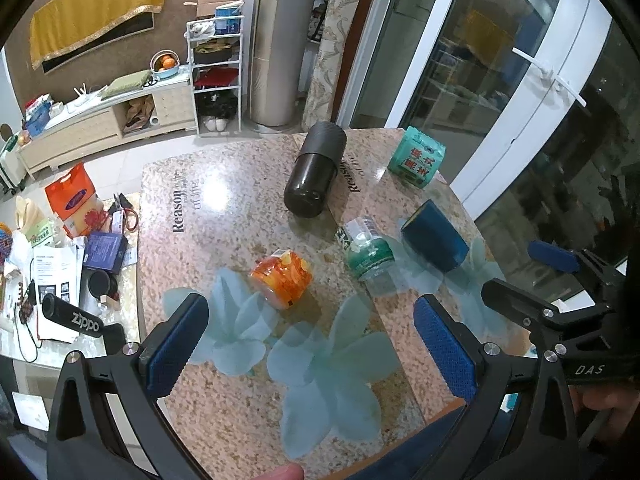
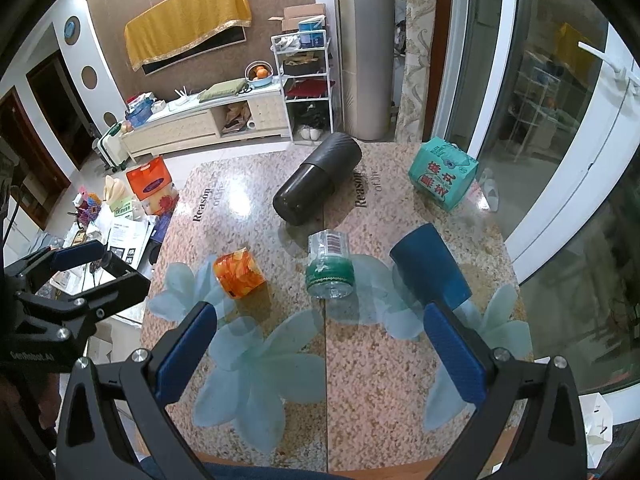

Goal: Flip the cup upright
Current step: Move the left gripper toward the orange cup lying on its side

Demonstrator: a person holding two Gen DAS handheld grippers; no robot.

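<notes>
A dark blue cup (image 1: 435, 241) (image 2: 430, 270) rests on the speckled table, tilted or upside down, with its flat closed end facing up and toward me. My left gripper (image 1: 310, 344) is open and empty above the table's near edge, well short of the cup. My right gripper (image 2: 320, 346) is open and empty, its right finger (image 2: 452, 356) just in front of the cup. The right gripper also shows in the left wrist view (image 1: 532, 276), and the left gripper in the right wrist view (image 2: 92, 268).
On the table (image 2: 372, 360) lie a black flask (image 1: 316, 172) (image 2: 316, 180), a clear bottle with a green label (image 1: 366, 252) (image 2: 330, 268), an orange jar (image 1: 282, 276) (image 2: 239, 274) and a teal tissue pack (image 1: 417, 156) (image 2: 442, 174). A cluttered low table (image 1: 60, 264) stands at the left.
</notes>
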